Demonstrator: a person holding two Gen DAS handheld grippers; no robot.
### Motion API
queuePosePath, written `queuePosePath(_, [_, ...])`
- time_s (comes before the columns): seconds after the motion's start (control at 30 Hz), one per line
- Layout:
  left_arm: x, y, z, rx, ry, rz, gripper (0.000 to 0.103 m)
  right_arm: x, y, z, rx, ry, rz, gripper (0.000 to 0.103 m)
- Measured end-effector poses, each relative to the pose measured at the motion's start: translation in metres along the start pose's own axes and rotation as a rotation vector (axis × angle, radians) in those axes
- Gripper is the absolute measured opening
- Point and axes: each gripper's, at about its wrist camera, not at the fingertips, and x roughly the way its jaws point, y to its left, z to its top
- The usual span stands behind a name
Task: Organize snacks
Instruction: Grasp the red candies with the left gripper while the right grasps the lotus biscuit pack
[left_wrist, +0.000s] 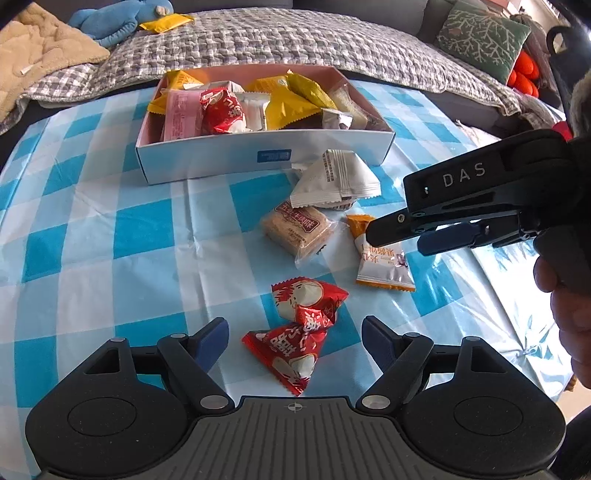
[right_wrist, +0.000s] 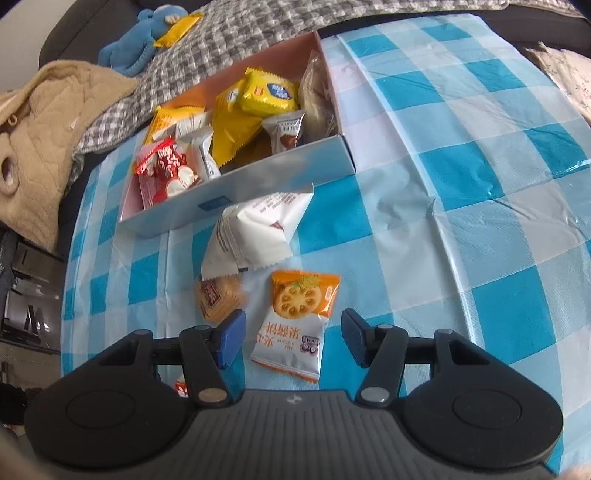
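Note:
A shallow box (left_wrist: 207, 162) (right_wrist: 258, 199) holds several wrapped snacks. Loose on the checked cloth lie a white packet (left_wrist: 332, 181) (right_wrist: 255, 232), a clear-wrapped cake (left_wrist: 295, 229) (right_wrist: 218, 299), an orange-and-white biscuit packet (left_wrist: 384, 266) (right_wrist: 295, 325) and two red packets (left_wrist: 306, 299) (left_wrist: 288, 354). My left gripper (left_wrist: 294, 341) is open, its jaws either side of the nearer red packet. My right gripper (right_wrist: 291, 338) is open, straddling the biscuit packet; it also shows in the left wrist view (left_wrist: 399, 240), low over that packet.
The blue-and-white checked tablecloth (left_wrist: 110, 240) (right_wrist: 461, 184) covers the table. Behind it is a sofa with a grey quilt (left_wrist: 258, 40), a beige blanket (right_wrist: 44, 147), a blue plush toy (left_wrist: 118, 18) (right_wrist: 140, 40) with a yellow packet (left_wrist: 166, 23) by it, and a green cushion (left_wrist: 480, 37).

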Motion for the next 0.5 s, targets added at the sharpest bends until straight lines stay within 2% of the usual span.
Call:
queuePosePath(0.23, [0.007,-0.005,-0.004,0.051,0.002,0.053,0.076,0.004,0.001,-0.001,-0.007,0.001,-0.022,0.053])
queuePosePath(0.5, [0.013,-0.011,-0.004,0.115,-0.016,0.111,0.062,0.011,0.012,-0.002,-0.057,0.004,-0.045,0.051])
